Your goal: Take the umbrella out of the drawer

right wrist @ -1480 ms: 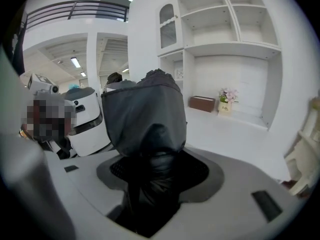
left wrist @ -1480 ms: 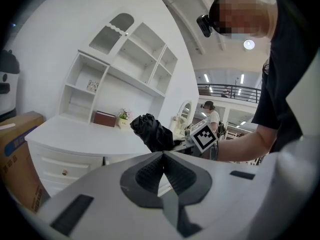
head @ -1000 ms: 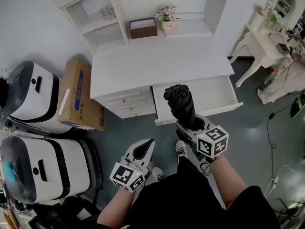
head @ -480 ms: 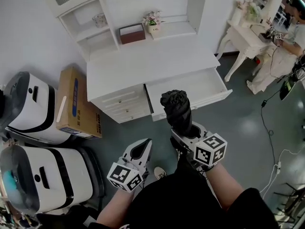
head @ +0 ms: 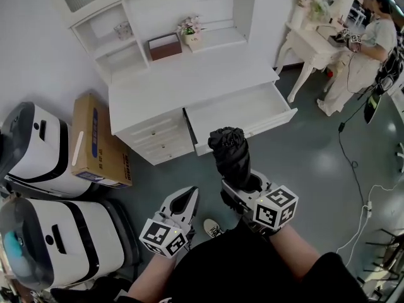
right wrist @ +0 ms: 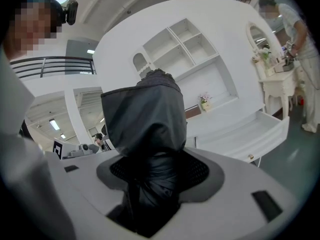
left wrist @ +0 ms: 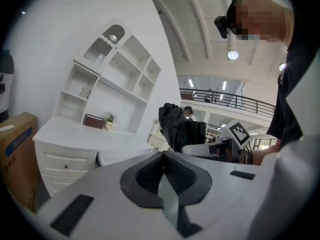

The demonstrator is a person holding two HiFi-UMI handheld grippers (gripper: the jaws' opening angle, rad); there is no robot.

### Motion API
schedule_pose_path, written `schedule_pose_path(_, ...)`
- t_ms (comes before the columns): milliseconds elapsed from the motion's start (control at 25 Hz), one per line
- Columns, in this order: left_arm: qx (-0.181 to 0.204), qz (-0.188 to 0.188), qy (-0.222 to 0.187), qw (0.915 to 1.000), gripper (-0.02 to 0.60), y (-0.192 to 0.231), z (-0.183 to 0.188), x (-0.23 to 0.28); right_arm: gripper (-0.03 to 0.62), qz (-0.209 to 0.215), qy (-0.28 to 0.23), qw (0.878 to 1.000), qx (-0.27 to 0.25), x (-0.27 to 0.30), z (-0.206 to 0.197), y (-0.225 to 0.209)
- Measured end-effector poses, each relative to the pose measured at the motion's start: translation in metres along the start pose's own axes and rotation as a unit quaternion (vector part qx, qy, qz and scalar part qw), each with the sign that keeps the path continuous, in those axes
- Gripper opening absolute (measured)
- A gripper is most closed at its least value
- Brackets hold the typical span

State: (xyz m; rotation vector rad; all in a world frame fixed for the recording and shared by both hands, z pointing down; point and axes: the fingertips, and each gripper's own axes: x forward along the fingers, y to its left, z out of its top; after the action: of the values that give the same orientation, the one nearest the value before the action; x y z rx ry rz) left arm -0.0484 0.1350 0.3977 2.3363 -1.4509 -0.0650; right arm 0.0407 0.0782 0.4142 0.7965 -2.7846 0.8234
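Umbrella [head: 230,156], black and folded into a short, thick bundle, is clamped at its lower end between the jaws of the right tool [head: 243,191]. Its long axis runs straight out along the jaws, away from the person, and the crumpled free end points up and forward toward the open drawer [head: 240,109]. In the head view that end overlaps the drawer's front edge, and the bundle itself is out of the drawer and above the grey floor [head: 303,163].

In the right gripper view the umbrella [right wrist: 145,119] fills the middle, with the dark pads of the right tool [right wrist: 155,171] pressed against both its sides.

The left tool [head: 184,199] is held low beside the person's leg, left of the umbrella and apart from it. Its jaws [left wrist: 162,171] meet with nothing between them.

The drawer belongs to a white cabinet, whose surface [head: 189,81] carries shelves. A cardboard box [head: 95,144] on the left has a blue label, too small to read. Each tool has a cube of black-and-white square markers.
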Motion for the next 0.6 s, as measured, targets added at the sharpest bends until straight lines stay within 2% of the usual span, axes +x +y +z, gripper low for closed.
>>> schedule_pose_path(360,0.007,-0.018,0.0,0.9998,0.003,-0.026,0.003,0.012,0.241,0.003,-0.008,1.0,-0.009,-0.027,0.004,0.005)
schedule_pose_path(600,0.006,-0.016,0.006,0.9998,0.003,-0.027,-0.001,0.016,0.241,0.003,-0.01,1.0,-0.007,-0.032,0.003,0.001)
